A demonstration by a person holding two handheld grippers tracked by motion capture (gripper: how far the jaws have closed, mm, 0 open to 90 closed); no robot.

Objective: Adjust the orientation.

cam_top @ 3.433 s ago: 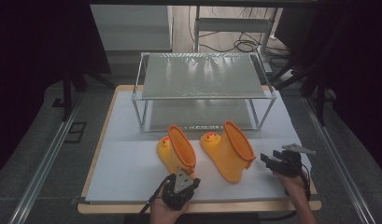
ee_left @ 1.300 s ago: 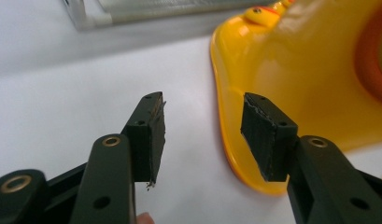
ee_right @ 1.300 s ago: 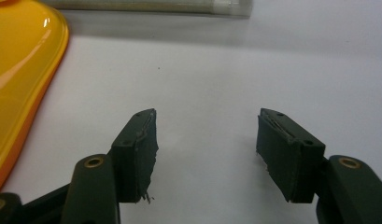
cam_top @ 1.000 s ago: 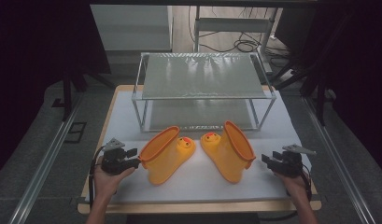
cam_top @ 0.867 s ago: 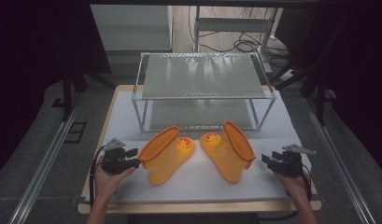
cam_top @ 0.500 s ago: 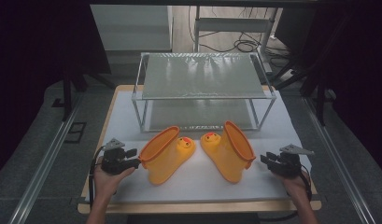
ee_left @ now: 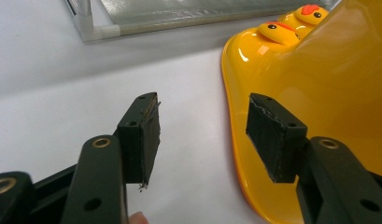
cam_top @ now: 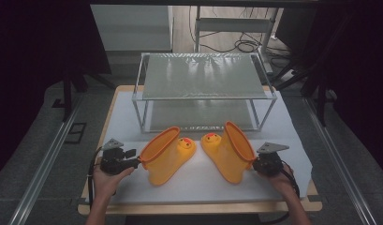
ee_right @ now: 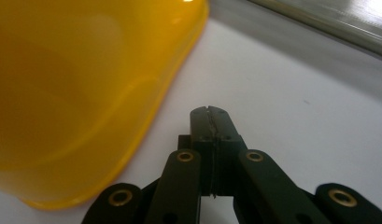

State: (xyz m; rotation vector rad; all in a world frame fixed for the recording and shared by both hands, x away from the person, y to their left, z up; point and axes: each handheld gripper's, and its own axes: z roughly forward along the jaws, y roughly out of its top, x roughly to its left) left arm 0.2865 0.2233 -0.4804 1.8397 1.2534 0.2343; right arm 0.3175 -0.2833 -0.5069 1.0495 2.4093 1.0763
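Two yellow duck boots lie on the white mat point(cam_top: 198, 183), toes facing each other. The left boot point(cam_top: 168, 152) opens toward my left gripper point(cam_top: 134, 160), which is open. In the left gripper view my gripper point(ee_left: 205, 135) shows white mat between its pads, and the boot point(ee_left: 328, 79) lies against the right-hand pad point(ee_left: 272, 137). My right gripper point(cam_top: 255, 162) sits at the rim of the right boot point(cam_top: 229, 150). Its jaws have just been closing, and in the right gripper view my gripper point(ee_right: 210, 116) is shut on nothing, just right of the boot point(ee_right: 86, 88).
A two-level metal rack point(cam_top: 205, 77) stands behind the boots at the back of the mat, and its frame point(ee_right: 319, 18) is close in the right gripper view. The wooden table edge point(cam_top: 198, 207) runs along the front. Dark floor and cables surround the table.
The right gripper has moved left to the right boot's rim and its jaws have gone from open to shut. Since the oldest frame the left boot was laid leftward and the left hand shifted left.
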